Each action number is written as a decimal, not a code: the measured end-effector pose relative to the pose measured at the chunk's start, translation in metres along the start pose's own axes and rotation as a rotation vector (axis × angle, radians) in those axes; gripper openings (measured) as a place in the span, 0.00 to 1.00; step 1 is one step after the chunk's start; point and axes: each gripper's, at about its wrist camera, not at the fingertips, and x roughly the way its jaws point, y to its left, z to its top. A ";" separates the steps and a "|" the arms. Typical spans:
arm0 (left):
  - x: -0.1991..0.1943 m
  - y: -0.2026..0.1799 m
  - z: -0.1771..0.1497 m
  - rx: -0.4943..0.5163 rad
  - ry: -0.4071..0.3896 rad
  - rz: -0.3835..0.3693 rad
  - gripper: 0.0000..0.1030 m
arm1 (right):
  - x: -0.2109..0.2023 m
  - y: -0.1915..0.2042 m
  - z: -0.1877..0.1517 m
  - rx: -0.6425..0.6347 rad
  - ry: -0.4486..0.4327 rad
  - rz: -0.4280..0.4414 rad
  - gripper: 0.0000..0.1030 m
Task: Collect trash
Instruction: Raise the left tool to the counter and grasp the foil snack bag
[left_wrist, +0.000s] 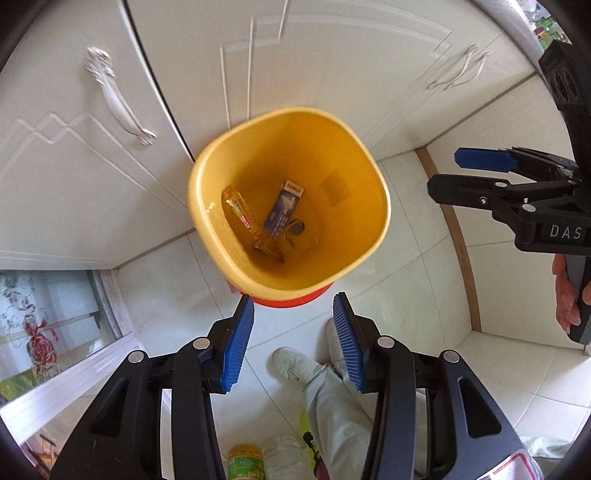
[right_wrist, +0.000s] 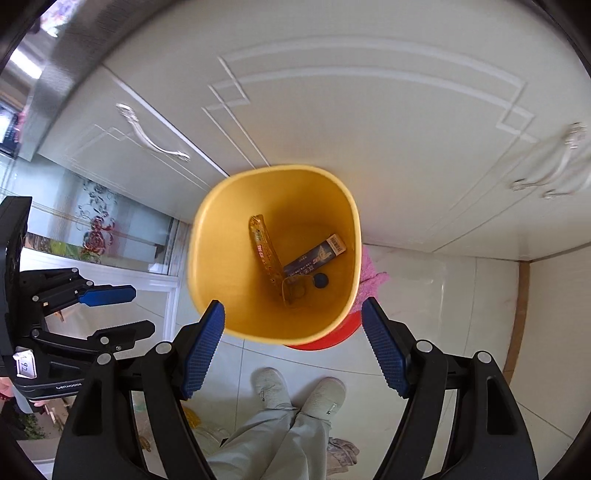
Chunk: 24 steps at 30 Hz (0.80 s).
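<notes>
Currently, in the left wrist view, a yellow bin (left_wrist: 288, 199) is seen from above at the centre of the frame, standing on the tiled floor (left_wrist: 424, 295) against white cabinet doors (left_wrist: 314, 66). Three discarded items are seen lying at its bottom: a yellow wrapper (left_wrist: 251, 225) at 9 o'clock, a blue packet (left_wrist: 282, 208) at the centre, and a small dark round piece (left_wrist: 297, 227) at 4 o'clock. The left gripper (left_wrist: 293, 339) is held above the near rim, at 6 o'clock of the bin; its jaws are spread and nothing is held between them. The right gripper (left_wrist: 472, 173) is seen at 3 o'clock, jaws likewise parted and empty. A green-labelled bottle (left_wrist: 245, 463) and a clear jar (left_wrist: 286, 458) are seen on the floor at 6 o'clock, beside the operator's shoe (left_wrist: 295, 365); whether these count as trash cannot be told.

In the right wrist view, the same bin is centred, with the wrapper, packet and round piece inside. The right gripper's jaws are spread wide at the near rim, empty. The left gripper is seen at 9 o'clock, open. A pink cloth (right_wrist: 371, 277) lies at 3 o'clock of the bin, a glass door (right_wrist: 96, 229) at 9 o'clock.

The task is judged partly done: some items are deposited, and further collection may remain.
</notes>
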 end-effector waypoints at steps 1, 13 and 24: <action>-0.007 -0.002 -0.004 -0.001 -0.017 0.010 0.43 | -0.010 0.003 -0.001 -0.001 -0.015 -0.007 0.75; -0.100 -0.030 -0.021 0.017 -0.214 0.157 0.45 | -0.124 0.038 -0.012 -0.022 -0.196 -0.080 0.75; -0.176 -0.044 -0.016 0.002 -0.400 0.207 0.47 | -0.217 0.055 -0.009 0.040 -0.391 -0.115 0.75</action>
